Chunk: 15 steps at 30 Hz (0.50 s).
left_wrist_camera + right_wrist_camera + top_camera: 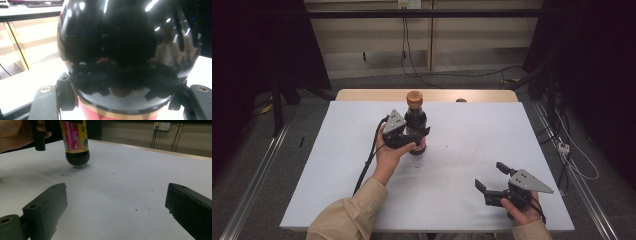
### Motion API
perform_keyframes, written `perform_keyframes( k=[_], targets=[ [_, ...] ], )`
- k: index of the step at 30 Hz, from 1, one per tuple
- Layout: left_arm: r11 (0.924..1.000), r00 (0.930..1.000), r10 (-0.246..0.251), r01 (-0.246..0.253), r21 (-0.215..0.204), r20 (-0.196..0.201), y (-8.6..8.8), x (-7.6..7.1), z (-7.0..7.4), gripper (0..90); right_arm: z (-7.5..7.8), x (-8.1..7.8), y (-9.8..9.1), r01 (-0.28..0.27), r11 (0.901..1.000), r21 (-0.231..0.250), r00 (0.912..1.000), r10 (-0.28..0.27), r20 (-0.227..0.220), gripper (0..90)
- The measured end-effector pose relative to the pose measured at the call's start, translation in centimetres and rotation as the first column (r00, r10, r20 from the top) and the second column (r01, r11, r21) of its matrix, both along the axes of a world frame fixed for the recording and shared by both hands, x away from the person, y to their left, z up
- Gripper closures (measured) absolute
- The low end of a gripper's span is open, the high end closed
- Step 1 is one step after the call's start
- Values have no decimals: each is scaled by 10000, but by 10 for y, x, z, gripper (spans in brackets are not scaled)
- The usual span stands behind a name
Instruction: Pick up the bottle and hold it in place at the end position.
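A dark sauce bottle (416, 122) with an orange-brown cap and a pink and yellow label stands upright at the table's middle back. My left gripper (418, 136) is shut on its body, and the person's hand is wrapped round the gripper. In the left gripper view the bottle's glossy black shoulder (125, 45) sits close up between the two jaws. In the right gripper view the bottle (75, 142) appears slightly off the table with the left hand beside it. My right gripper (492, 176) rests near the front right, jaws wide open, nothing between them.
The white table top (462, 145) has a wooden strip along its far edge. Cables run over the grey floor (472, 75) behind the table, and a power strip (564, 147) lies on the floor to the right.
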<state>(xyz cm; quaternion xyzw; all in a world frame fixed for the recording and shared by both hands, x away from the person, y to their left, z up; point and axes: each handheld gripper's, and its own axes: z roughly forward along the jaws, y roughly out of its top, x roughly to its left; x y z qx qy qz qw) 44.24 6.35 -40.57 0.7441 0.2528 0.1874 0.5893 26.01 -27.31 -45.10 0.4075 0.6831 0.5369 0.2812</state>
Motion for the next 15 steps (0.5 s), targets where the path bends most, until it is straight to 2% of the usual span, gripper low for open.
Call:
perform_keyframes(
  k=[15],
  targets=[
    [9997, 9996, -224, 225, 75, -155, -17, 7, -8, 304, 0, -1, -3, 19, 10000, 94, 10000, -19, 27, 40]
  ],
)
